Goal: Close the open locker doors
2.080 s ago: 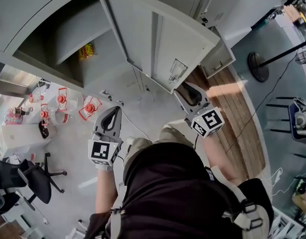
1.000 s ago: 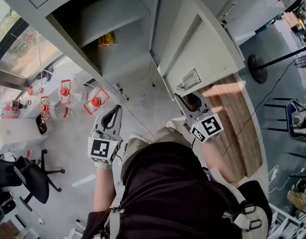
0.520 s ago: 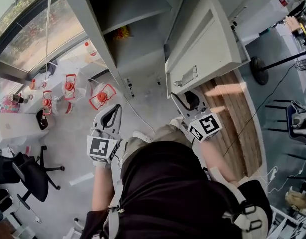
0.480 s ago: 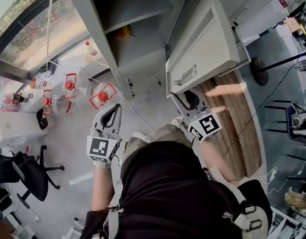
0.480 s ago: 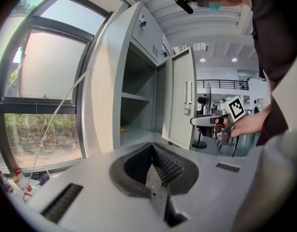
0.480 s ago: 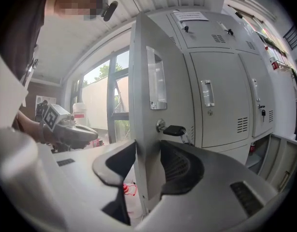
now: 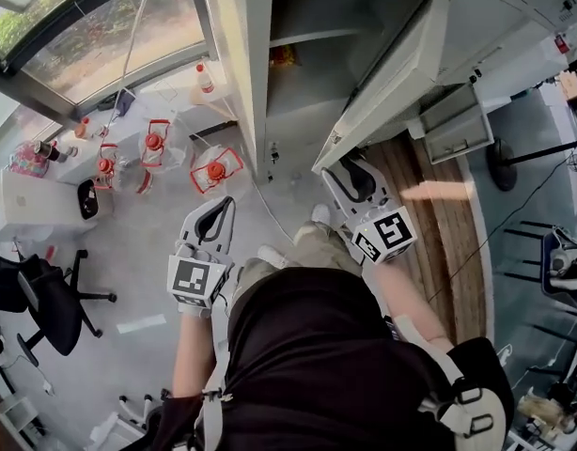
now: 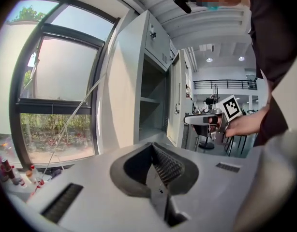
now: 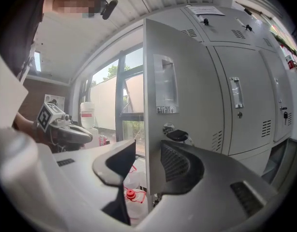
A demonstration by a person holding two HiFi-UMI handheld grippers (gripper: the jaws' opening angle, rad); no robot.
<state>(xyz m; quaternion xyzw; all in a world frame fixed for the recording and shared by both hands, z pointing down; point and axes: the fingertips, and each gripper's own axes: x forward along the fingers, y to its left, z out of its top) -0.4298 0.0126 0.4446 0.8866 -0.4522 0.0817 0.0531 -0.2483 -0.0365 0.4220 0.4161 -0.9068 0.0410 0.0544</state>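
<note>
At the far left a black office chair (image 7: 37, 297) is standing on the pale floor, and clear jugs with red caps (image 7: 214, 170) are sitting by the window. Just right of them, the left tongs (image 8: 151, 151) are pointing toward the grey locker (image 7: 254, 83). Their jaws are resting together with nothing between them, and they are hanging well short of the cabinet. The locker's compartment is standing open, with a small yellow packet (image 7: 283, 56) lying on its shelf. Its door (image 9: 177, 95) is swinging out to the right of the opening, roughly edge-on to the person. A dark key (image 9: 177, 135) is sticking out of its lock. The right tongs (image 9: 146, 161) are sitting at the door's free edge. Their jaws have just been opening and are standing wide, with the door's edge showing in the gap between them, though contact is not clear. Further right, closed locker doors (image 9: 238, 105) are lining the wall above a strip of wooden boards (image 7: 448, 242).
</note>
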